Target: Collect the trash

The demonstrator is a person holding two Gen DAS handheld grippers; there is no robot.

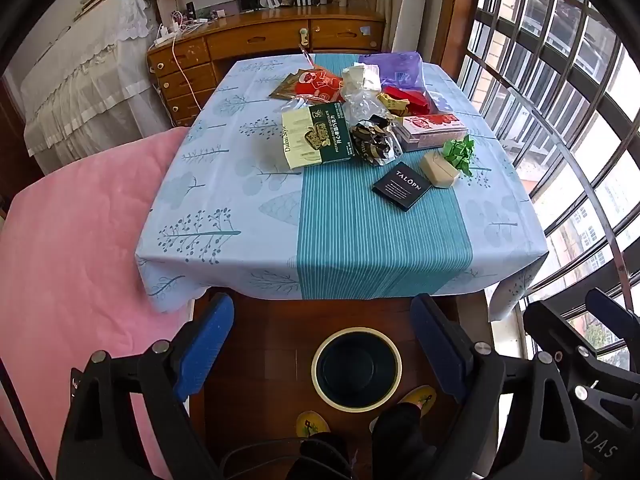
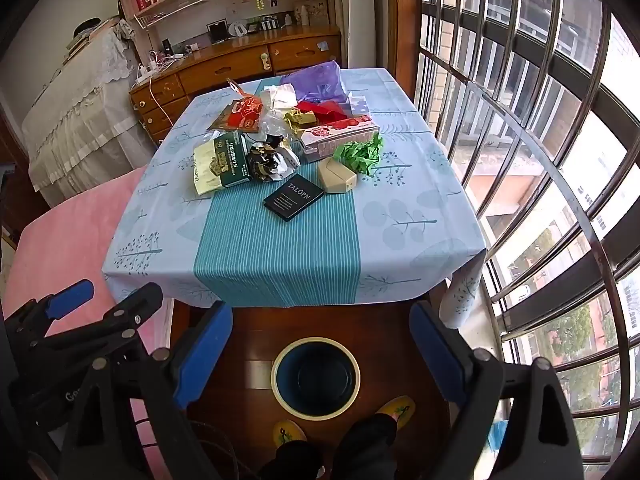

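Trash lies in a heap on the far half of the table point(image 1: 224, 216) point(image 2: 400, 248): a green and cream chocolate box point(image 1: 314, 138) point(image 2: 220, 160), a crumpled foil wrapper point(image 1: 374, 140) point(image 2: 266, 158), a black card point(image 1: 401, 186) point(image 2: 293, 197), a small beige box point(image 1: 438, 168) point(image 2: 337, 176), green crumpled paper point(image 1: 460, 152) point(image 2: 360, 152), a pink carton point(image 1: 432, 130) point(image 2: 340, 136), a red packet point(image 1: 318, 84) point(image 2: 242, 116) and a purple bag point(image 1: 394, 68) point(image 2: 320, 80). A round bin point(image 1: 356, 368) point(image 2: 316, 376) stands on the floor below. My left gripper point(image 1: 322, 344) and right gripper point(image 2: 320, 356) hang open and empty above the bin, short of the table's near edge.
A pink bed cover point(image 1: 80, 260) point(image 2: 68, 232) borders the table on the left. A barred window point(image 1: 560, 100) point(image 2: 540, 160) runs along the right. A wooden dresser point(image 1: 264, 40) point(image 2: 240, 64) stands behind the table. The person's yellow slippers point(image 1: 416, 398) point(image 2: 394, 406) and dark trouser legs are beside the bin.
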